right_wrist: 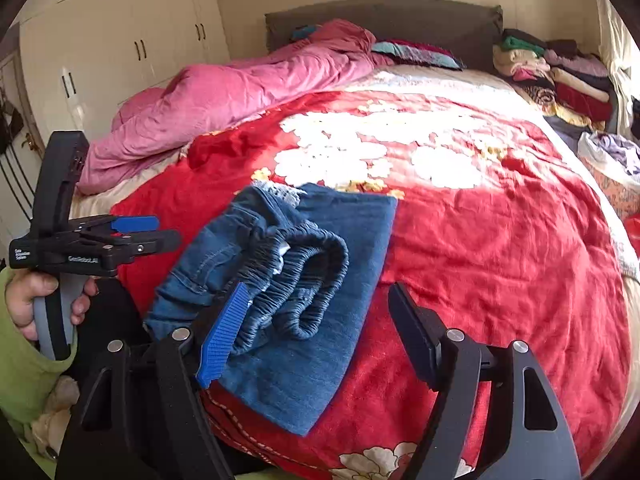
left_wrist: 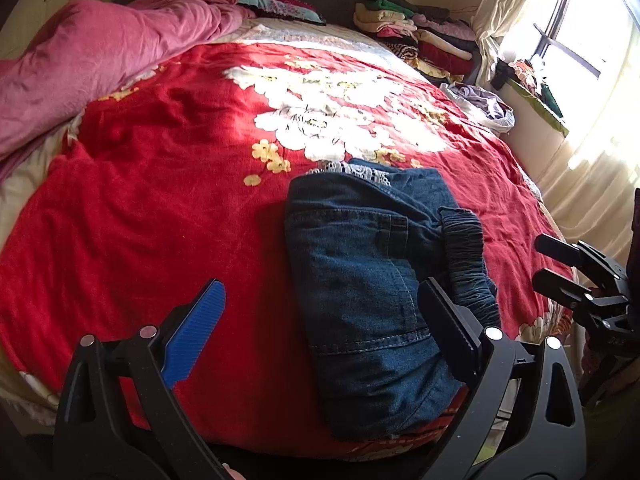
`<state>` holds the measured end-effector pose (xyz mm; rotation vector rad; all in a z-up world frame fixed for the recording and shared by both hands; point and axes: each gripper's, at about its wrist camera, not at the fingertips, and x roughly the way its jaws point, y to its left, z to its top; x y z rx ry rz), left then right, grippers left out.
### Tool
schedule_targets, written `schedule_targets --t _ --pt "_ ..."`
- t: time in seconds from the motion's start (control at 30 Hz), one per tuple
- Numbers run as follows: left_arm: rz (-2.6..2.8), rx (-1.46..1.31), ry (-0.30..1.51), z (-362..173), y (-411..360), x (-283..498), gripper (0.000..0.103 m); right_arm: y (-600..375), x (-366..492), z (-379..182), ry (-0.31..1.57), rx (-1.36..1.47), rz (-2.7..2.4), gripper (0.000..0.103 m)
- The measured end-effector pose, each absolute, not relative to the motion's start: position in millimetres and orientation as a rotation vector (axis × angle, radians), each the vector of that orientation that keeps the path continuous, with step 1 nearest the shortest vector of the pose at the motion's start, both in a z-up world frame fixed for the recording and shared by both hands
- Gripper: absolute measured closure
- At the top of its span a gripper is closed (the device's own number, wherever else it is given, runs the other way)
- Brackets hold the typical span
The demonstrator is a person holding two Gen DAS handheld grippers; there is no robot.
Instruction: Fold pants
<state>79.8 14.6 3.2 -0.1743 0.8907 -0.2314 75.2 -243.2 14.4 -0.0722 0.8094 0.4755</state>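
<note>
One pair of folded blue denim pants [left_wrist: 360, 280] with a gathered elastic waistband lies on one red bedspread [left_wrist: 160, 200] printed with white flowers. One crumpled pink quilt [left_wrist: 100, 60] lies along the bed's far side. One dark grey headboard [right_wrist: 384, 20] stands at the back. One stack of folded clothes [left_wrist: 424, 40] sits in the corner; the garments in it are too many and too overlapped to count. One white plastic bag [left_wrist: 484, 106] holds cloth. Two black two-finger grippers appear, the left gripper [left_wrist: 320, 336] and the right gripper [right_wrist: 316, 336], each with one blue pad.
</note>
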Motion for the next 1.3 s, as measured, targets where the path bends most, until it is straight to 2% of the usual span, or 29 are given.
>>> schedule_targets --t 0.33,0.7,0.73,0.77,0.8,0.83,0.9,0.93,1.0,1.3 --pt "-0.258 -0.259 0.986 -35.3 9.1 102.7 0.013 -252.1 121.9 -30.8 0.97 0.094 0.482 0.031" --pt "-0.238 -0.266 0.966 -41.6 0.9 120.9 0.013 -244.6 146.5 -55.5 0.995 0.196 0.617 0.03" --pt "-0.235 -0.259 0.962 -41.2 -1.0 121.9 0.016 -244.2 147.3 -56.1 0.994 0.2 0.62 0.03" --pt "-0.235 -0.249 0.958 -40.4 -3.7 122.5 0.026 -242.7 148.1 -55.8 0.99 0.199 0.625 0.033" --pt "-0.253 -0.247 0.955 -39.0 -6.8 122.6 0.034 -240.4 148.1 -54.7 0.983 0.19 0.639 0.045" --pt "-0.275 -0.244 0.96 -37.2 -10.9 122.5 0.049 -237.4 146.6 -52.9 0.974 0.181 0.662 0.053" --pt "-0.27 -0.153 0.959 -32.0 -22.4 121.0 0.056 -232.6 142.1 -47.4 0.943 0.147 0.673 0.063" --pt "-0.273 -0.127 0.952 -29.1 -25.7 120.3 0.059 -229.9 138.8 -43.9 0.92 0.122 0.671 0.064" --pt "-0.277 -0.144 0.95 -24.3 -24.6 119.9 0.059 -225.3 132.8 -35.8 0.882 0.081 0.67 0.069" --pt "-0.283 -0.176 0.885 7.4 -19.4 147.7 0.061 -211.6 152.1 0.6 0.761 -0.012 0.676 0.069"
